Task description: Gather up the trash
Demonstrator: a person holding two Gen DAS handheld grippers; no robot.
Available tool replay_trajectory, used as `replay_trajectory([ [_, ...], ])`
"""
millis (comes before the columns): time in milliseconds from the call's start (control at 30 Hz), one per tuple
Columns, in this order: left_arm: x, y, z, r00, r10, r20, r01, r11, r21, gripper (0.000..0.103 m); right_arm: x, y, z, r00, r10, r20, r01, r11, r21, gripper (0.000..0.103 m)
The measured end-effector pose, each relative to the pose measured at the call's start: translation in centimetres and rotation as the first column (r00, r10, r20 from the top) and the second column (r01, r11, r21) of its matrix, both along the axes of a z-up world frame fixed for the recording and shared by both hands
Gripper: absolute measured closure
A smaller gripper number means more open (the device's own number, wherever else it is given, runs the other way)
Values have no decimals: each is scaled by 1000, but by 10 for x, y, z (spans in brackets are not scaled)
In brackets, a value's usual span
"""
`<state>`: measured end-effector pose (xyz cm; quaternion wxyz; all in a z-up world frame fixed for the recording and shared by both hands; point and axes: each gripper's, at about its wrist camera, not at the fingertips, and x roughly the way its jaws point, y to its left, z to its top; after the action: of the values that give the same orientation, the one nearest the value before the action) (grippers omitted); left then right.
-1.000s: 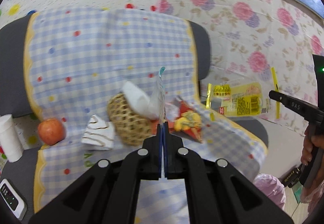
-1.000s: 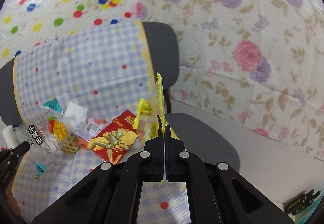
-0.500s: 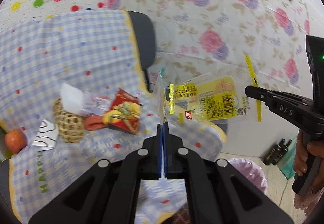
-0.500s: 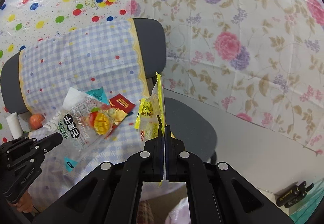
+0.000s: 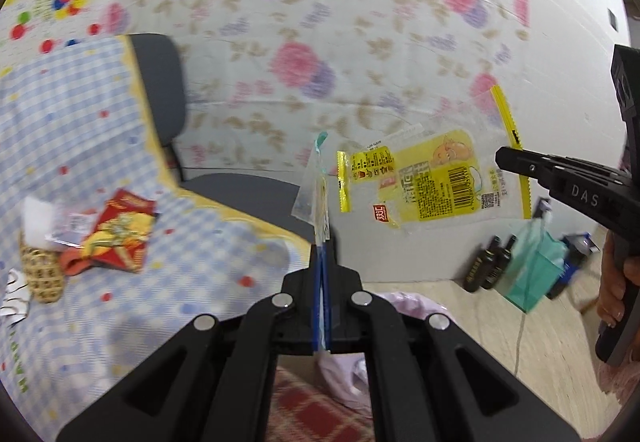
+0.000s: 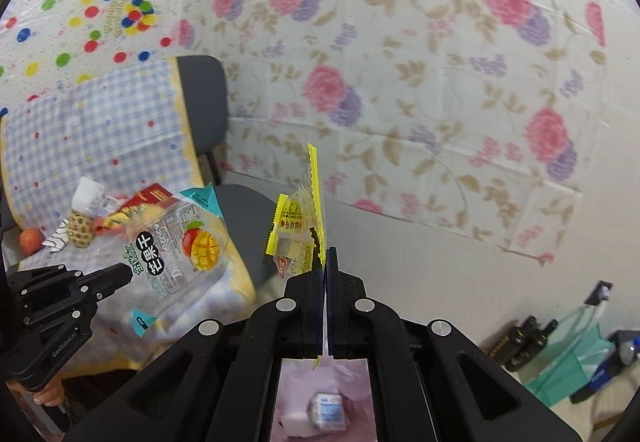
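Observation:
My left gripper is shut on a clear mango-print wrapper, seen edge-on here and flat in the right wrist view. My right gripper is shut on a yellow and clear wrapper, which hangs flat in the left wrist view from the right gripper's tip. The left gripper shows at the left of the right wrist view. A pink trash bag lies open below the right gripper, with a small white carton in it. The bag's edge shows under the left gripper.
A grey chair draped in a blue checked cloth holds a red wrapper, a woven ball and an apple. Two dark bottles and a green bag stand on the floor by the flowered wall.
Both grippers have swung right, off the chair seat and over the pink bag, each still shut on its wrapper. The chair's litter has slid to the left of both views.

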<state>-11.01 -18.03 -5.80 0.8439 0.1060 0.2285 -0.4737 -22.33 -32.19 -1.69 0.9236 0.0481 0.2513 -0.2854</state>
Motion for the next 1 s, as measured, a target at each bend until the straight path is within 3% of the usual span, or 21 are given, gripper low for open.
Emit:
replay_trajectory([
  [300, -27, -49, -44, 992, -113, -59, 119, 986, 116, 103, -35, -16, -43, 986, -93, -140, 101, 994, 50, 101],
  [600, -26, -73, -72, 978, -144, -148, 171, 968, 186, 103, -30, -34, -88, 962, -105, -251, 139, 983, 119, 96],
  [633, -24, -75, -72, 976, -146, -160, 175, 967, 186, 101, -27, -36, -94, 959, -106, -264, 142, 982, 121, 96],
  [700, -21, -75, -73, 975, -140, -175, 172, 968, 182, 83, -21, -40, -104, 956, -96, -276, 138, 981, 137, 95],
  [767, -17, -72, -71, 976, -127, -178, 158, 973, 170, 70, -15, -42, -115, 953, -84, -292, 134, 979, 155, 87],
  [833, -11, -67, -69, 978, -109, -179, 139, 977, 163, 69, -10, -41, -119, 950, -77, -303, 130, 979, 158, 65],
  [1000, 12, -43, -57, 985, -12, -171, 37, 989, 142, 69, -6, -38, -100, 969, -60, -240, 98, 984, 149, 64],
])
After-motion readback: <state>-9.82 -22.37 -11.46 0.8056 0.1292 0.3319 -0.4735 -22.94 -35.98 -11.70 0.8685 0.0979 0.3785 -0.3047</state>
